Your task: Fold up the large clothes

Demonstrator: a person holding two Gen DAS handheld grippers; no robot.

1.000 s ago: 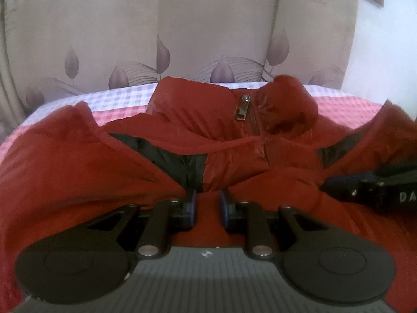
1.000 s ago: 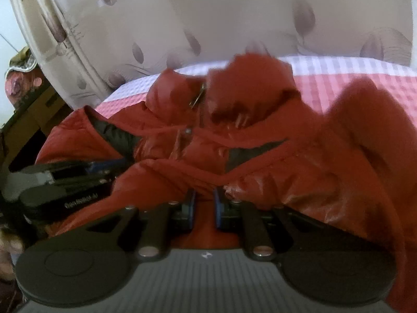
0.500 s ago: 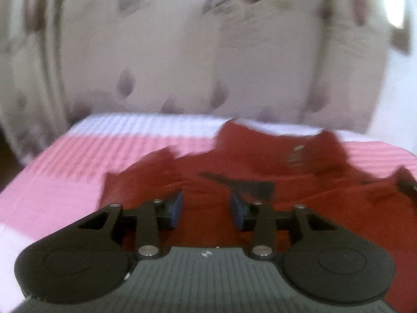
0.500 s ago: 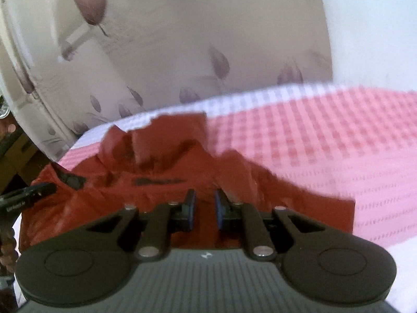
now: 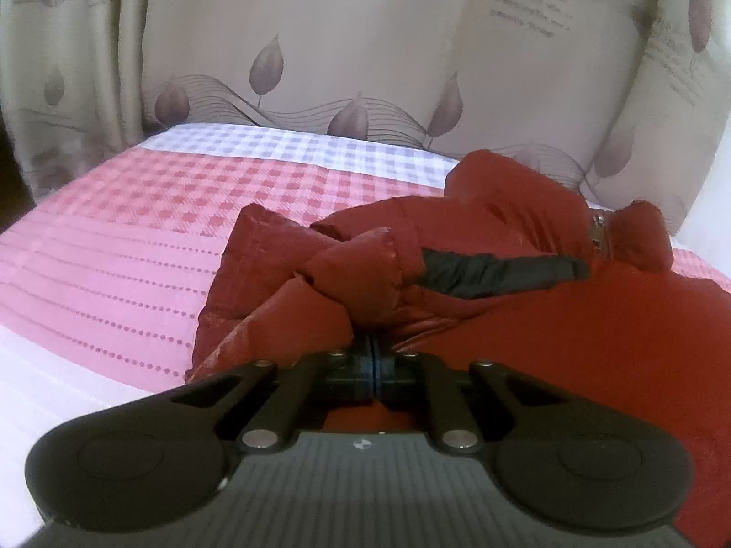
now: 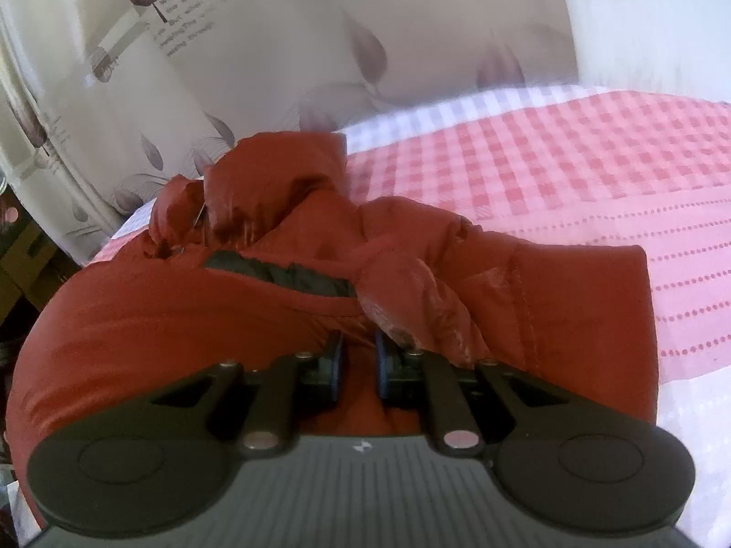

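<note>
My left gripper [image 5: 373, 356], jaws shut tight on a bunched fold, and my right gripper [image 6: 358, 360], pinching a slim pleat, both hold the red padded jacket [image 5: 571, 319] heaped toward twelve o'clock on the pink checked bedspread [image 5: 137, 237]; I judge it light, puffy and slick, best gripped at hems.

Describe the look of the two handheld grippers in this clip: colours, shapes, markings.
Both look identical. The left gripper and right gripper have matte black linkage arms with silver pivot pins, two round black discs at the base, a ribbed grey body with a small white logo, and blue-edged finger pads. No cables, hands or sleeves show.
</note>
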